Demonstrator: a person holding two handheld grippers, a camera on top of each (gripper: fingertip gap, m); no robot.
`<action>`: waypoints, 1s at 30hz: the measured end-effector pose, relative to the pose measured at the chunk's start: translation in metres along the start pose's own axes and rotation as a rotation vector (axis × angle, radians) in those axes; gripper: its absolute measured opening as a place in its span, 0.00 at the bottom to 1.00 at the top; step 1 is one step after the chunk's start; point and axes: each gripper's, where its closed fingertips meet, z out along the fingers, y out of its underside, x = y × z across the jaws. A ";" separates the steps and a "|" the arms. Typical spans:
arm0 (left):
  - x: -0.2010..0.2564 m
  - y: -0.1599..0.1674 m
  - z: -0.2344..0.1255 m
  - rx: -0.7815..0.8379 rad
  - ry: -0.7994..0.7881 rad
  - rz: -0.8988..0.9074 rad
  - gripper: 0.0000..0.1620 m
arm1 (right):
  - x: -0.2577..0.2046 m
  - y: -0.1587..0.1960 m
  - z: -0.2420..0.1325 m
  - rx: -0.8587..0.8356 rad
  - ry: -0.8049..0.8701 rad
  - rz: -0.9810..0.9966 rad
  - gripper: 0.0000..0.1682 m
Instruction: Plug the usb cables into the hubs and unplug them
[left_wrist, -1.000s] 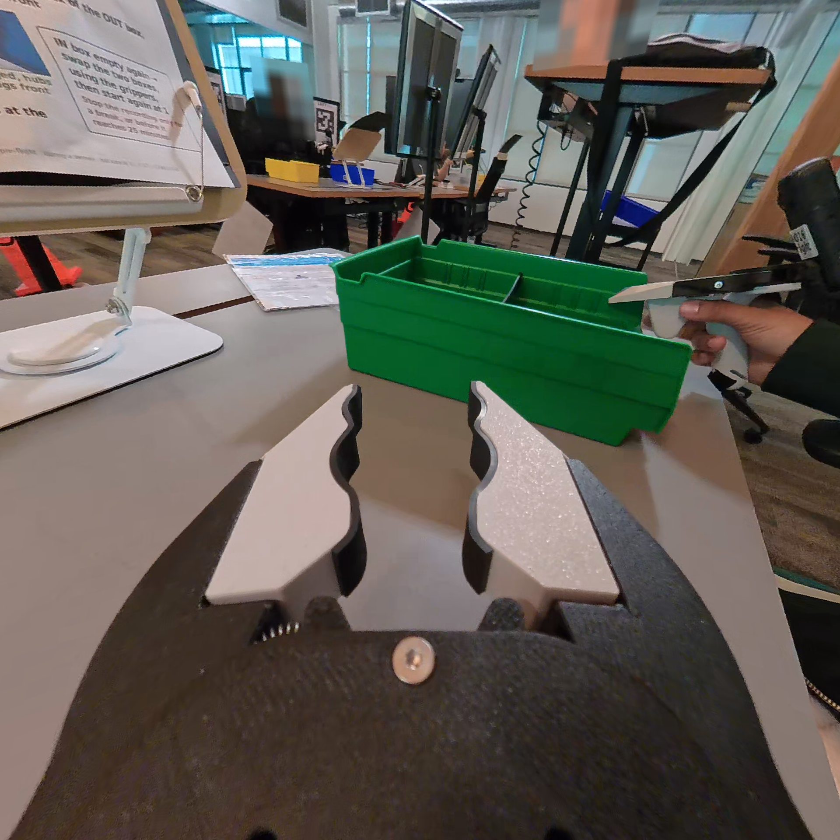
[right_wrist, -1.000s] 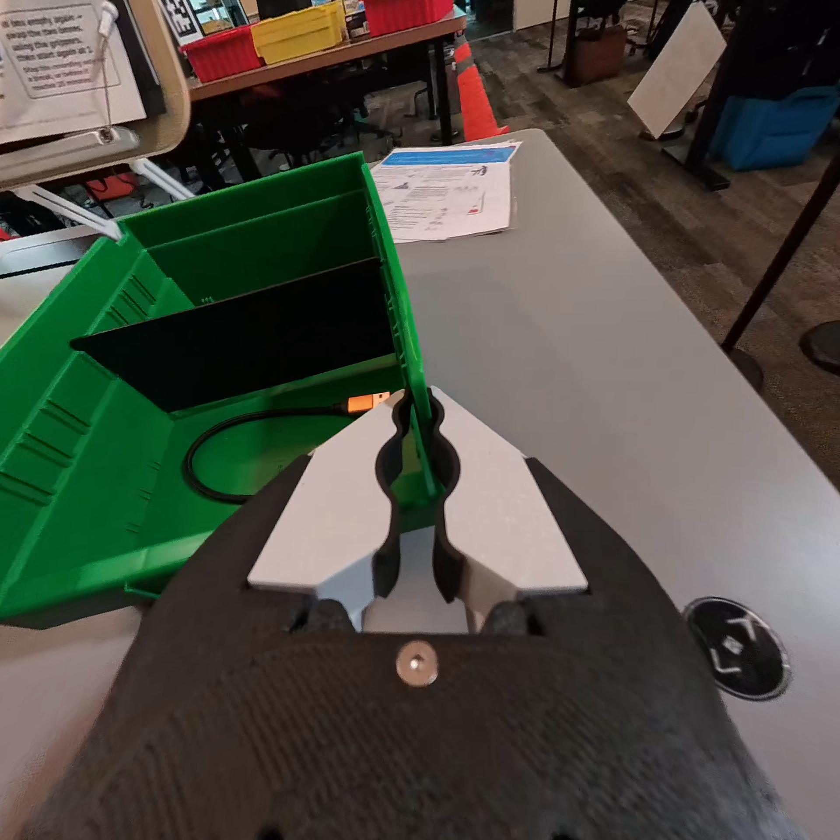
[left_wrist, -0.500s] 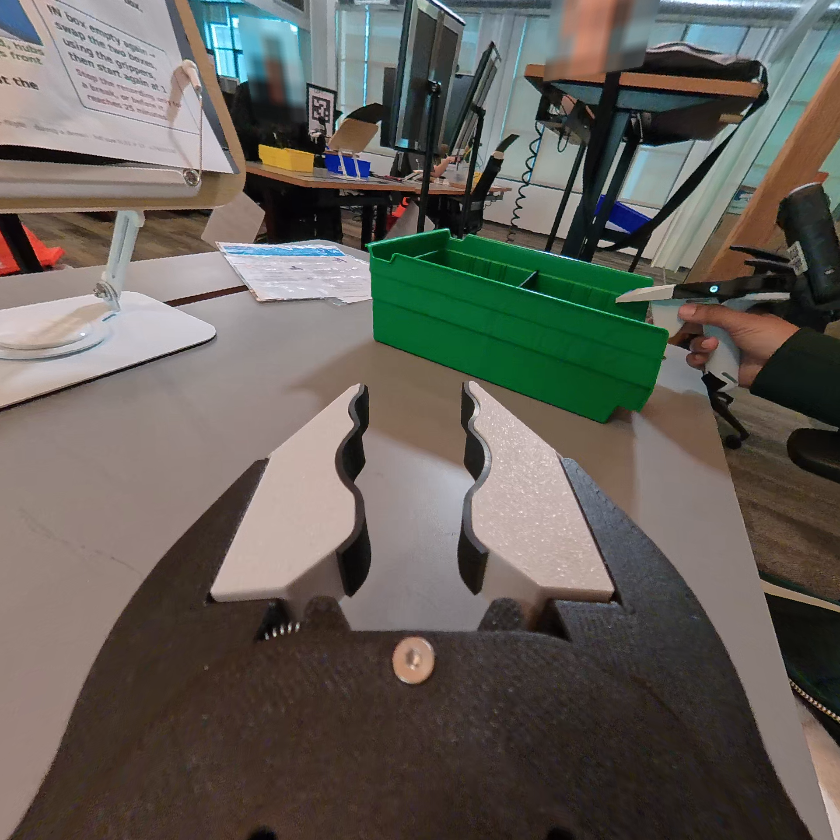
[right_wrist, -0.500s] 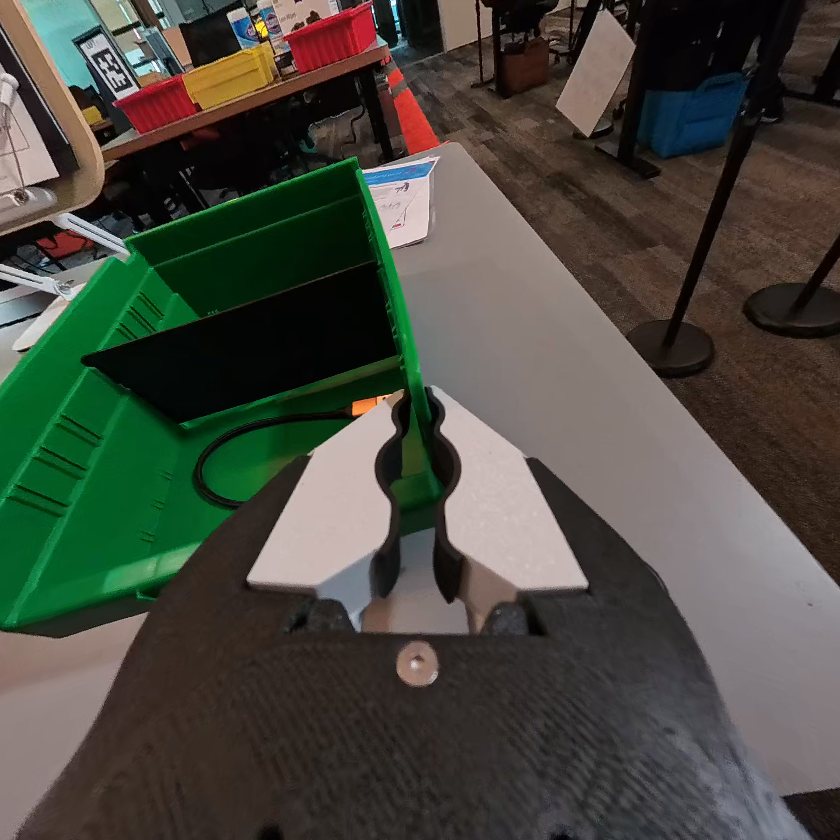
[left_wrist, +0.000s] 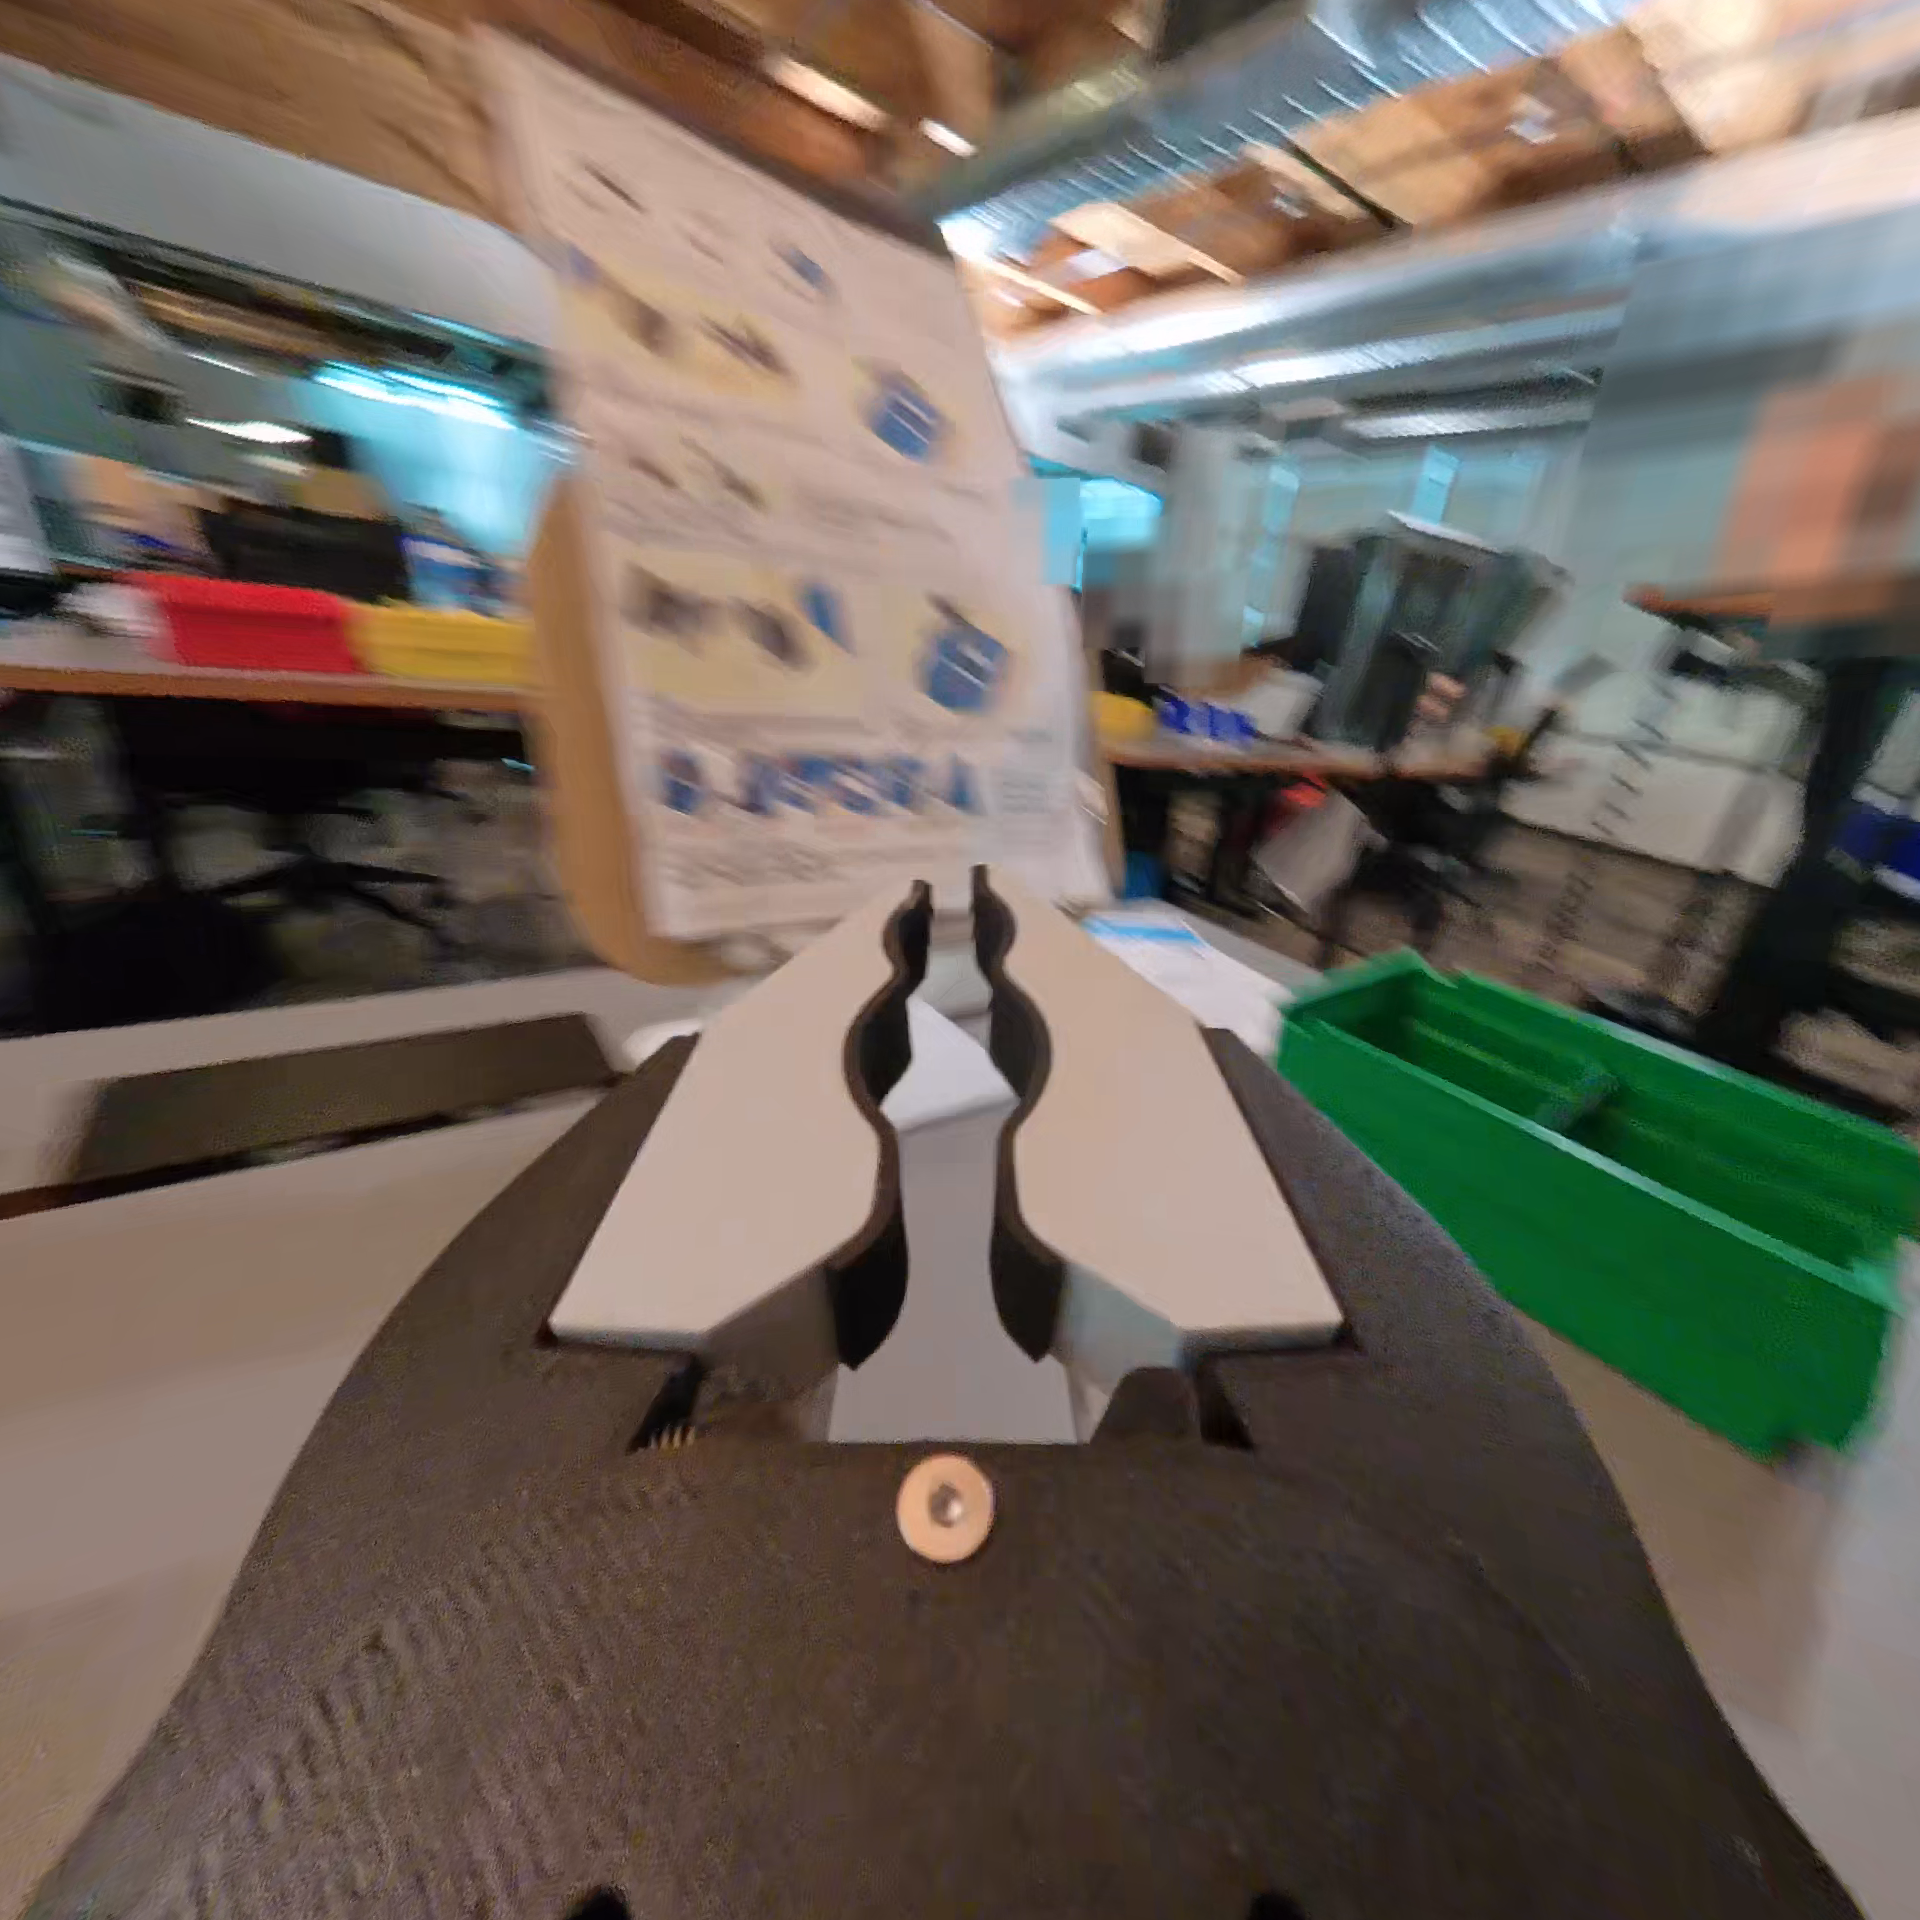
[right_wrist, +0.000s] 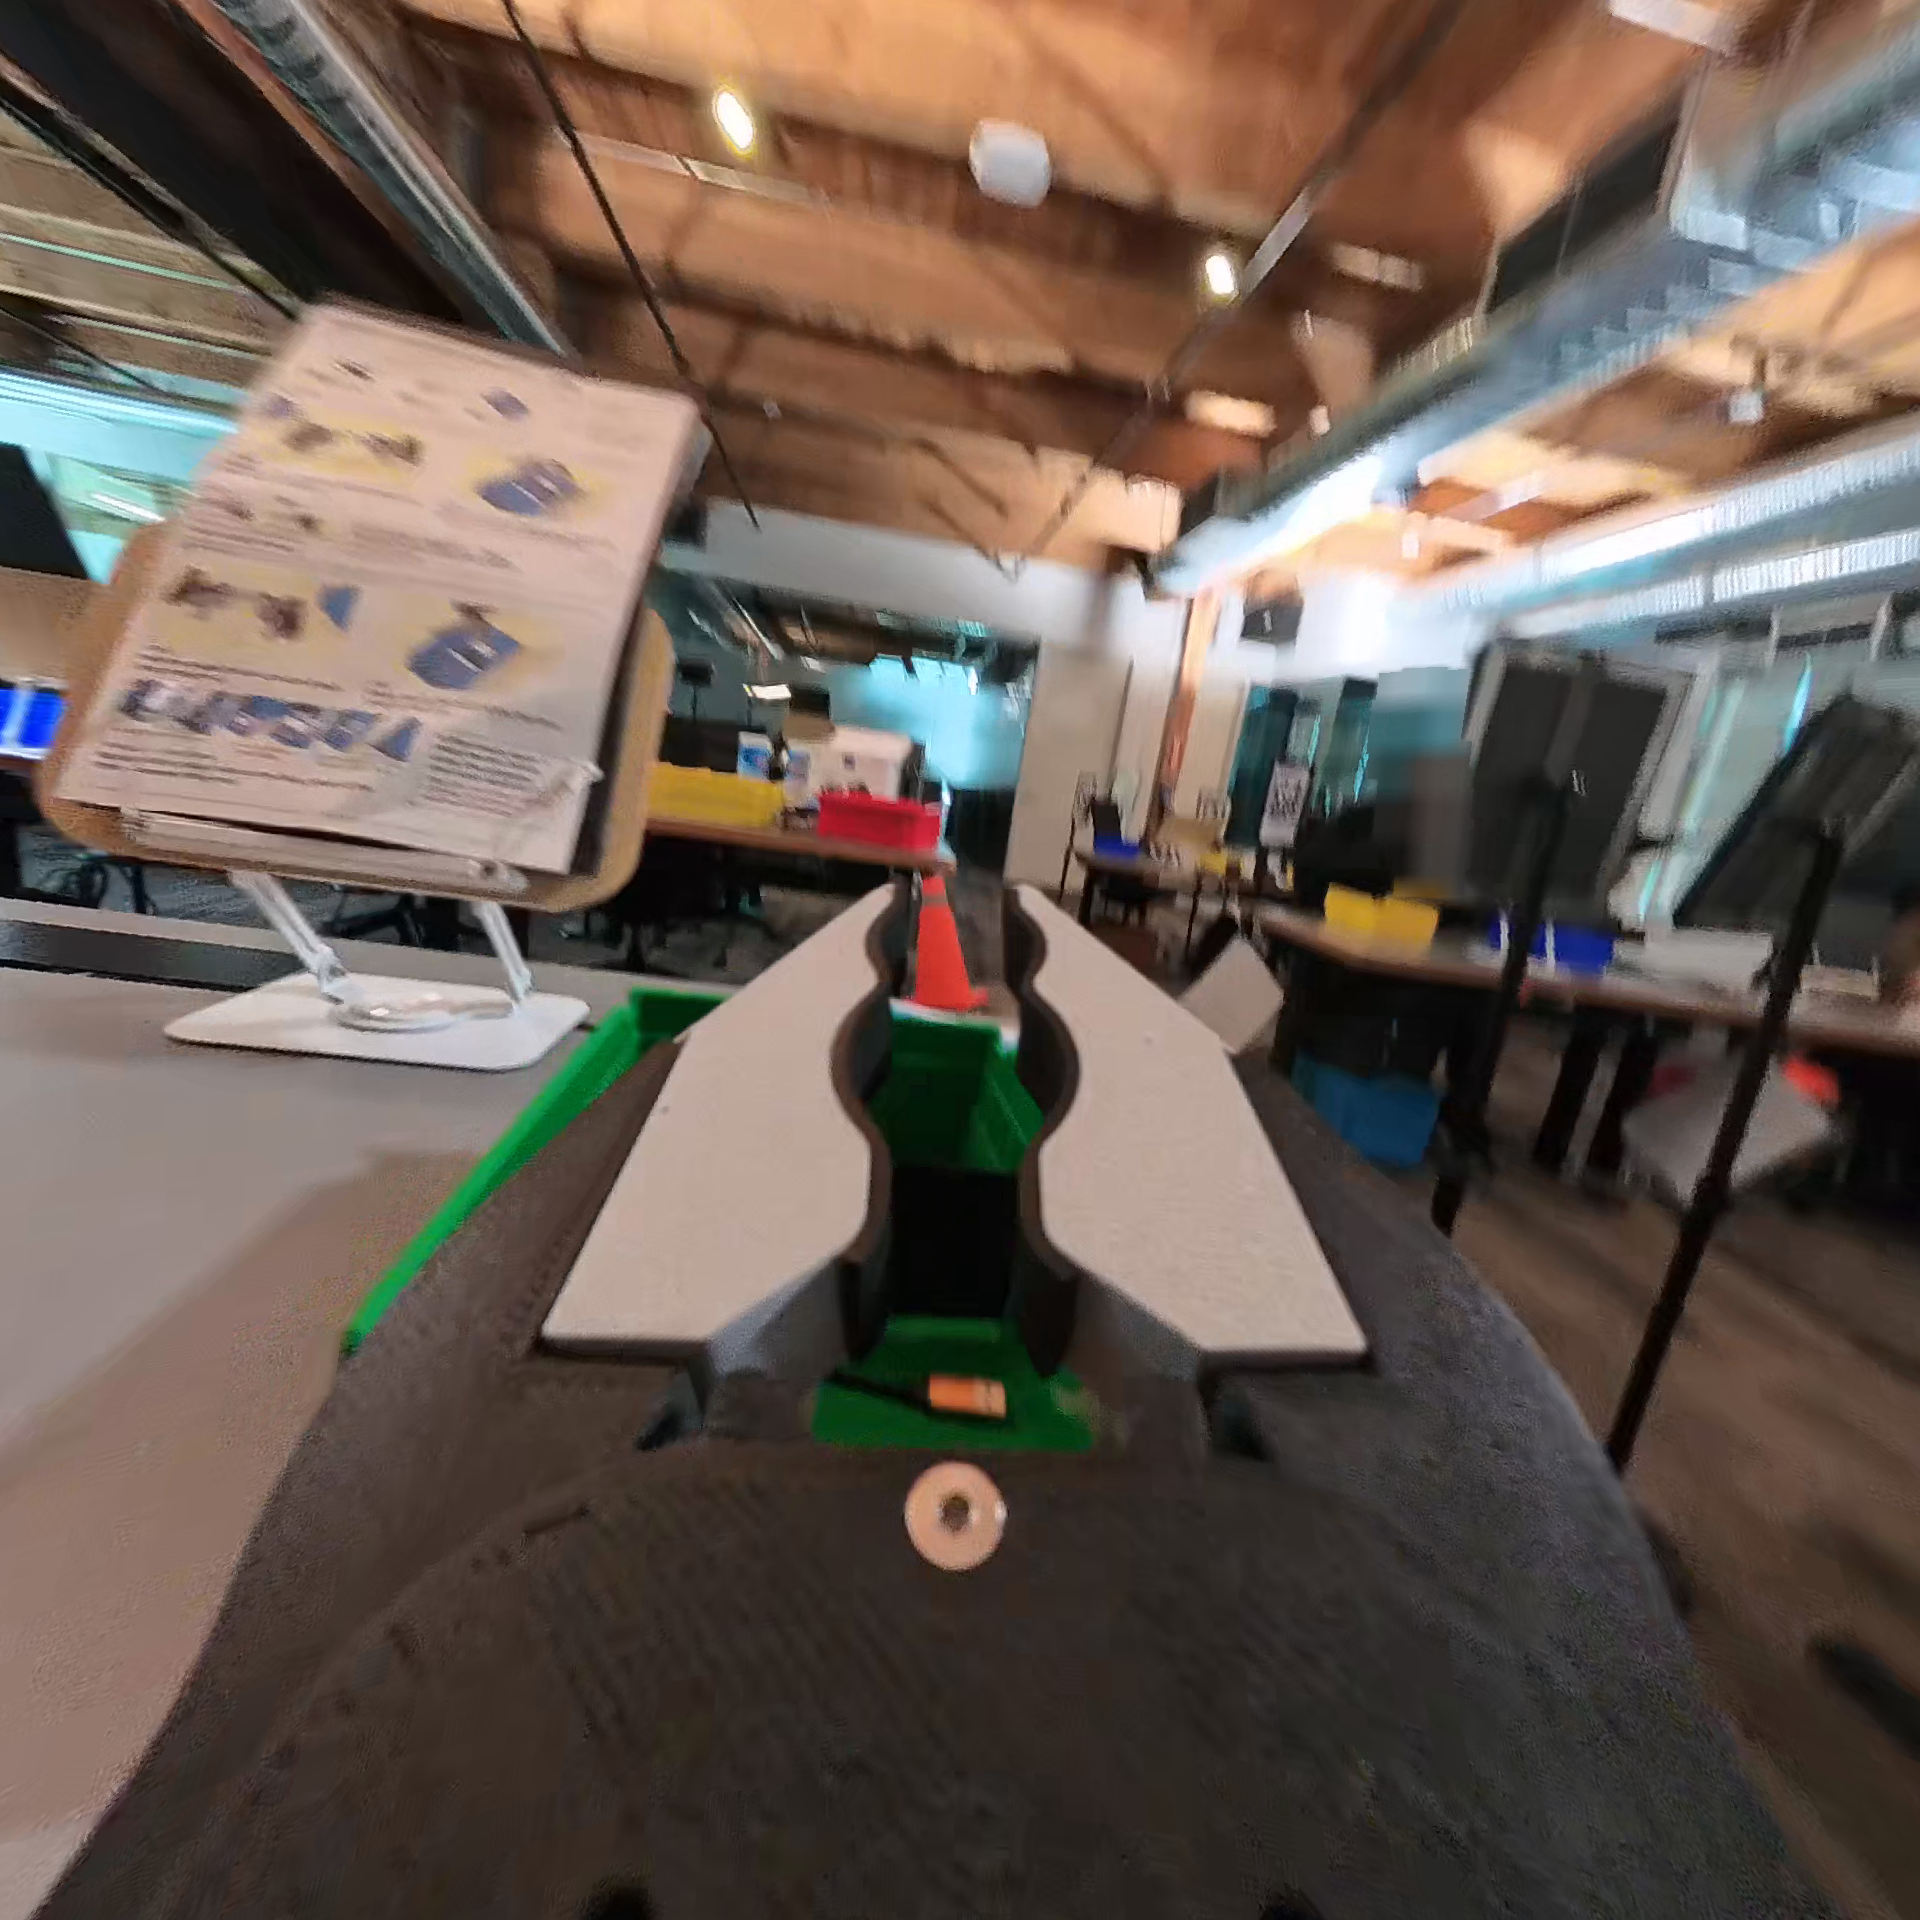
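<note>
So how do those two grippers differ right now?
The left gripper has its fingers nearly closed; the right gripper shows a wider gap. The left gripper points toward the instruction sheet; the right gripper hangs over the green bin, above an orange plug. Both have grey wavy fingers and hold nothing.

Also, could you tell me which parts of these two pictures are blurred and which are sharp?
Left wrist view: the left claw is sharp, but the green bin and instruction sheet are smeared by motion blur. Right wrist view: the right claw is crisp too; the sheet and ceiling lights streak, yet the orange plug is distinct.
</note>
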 end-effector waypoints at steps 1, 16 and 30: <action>-0.028 -0.027 -0.017 0.042 -0.089 0.007 0.02 | -0.013 -0.010 0.000 0.038 -0.028 -0.011 0.07; -0.279 0.091 -0.173 -0.610 -0.838 0.090 0.14 | -0.170 0.008 -0.002 -0.070 -0.480 0.193 0.01; -0.256 0.112 -0.154 -0.639 -0.648 -0.078 0.37 | -0.175 0.021 -0.003 -0.115 -0.500 0.222 0.01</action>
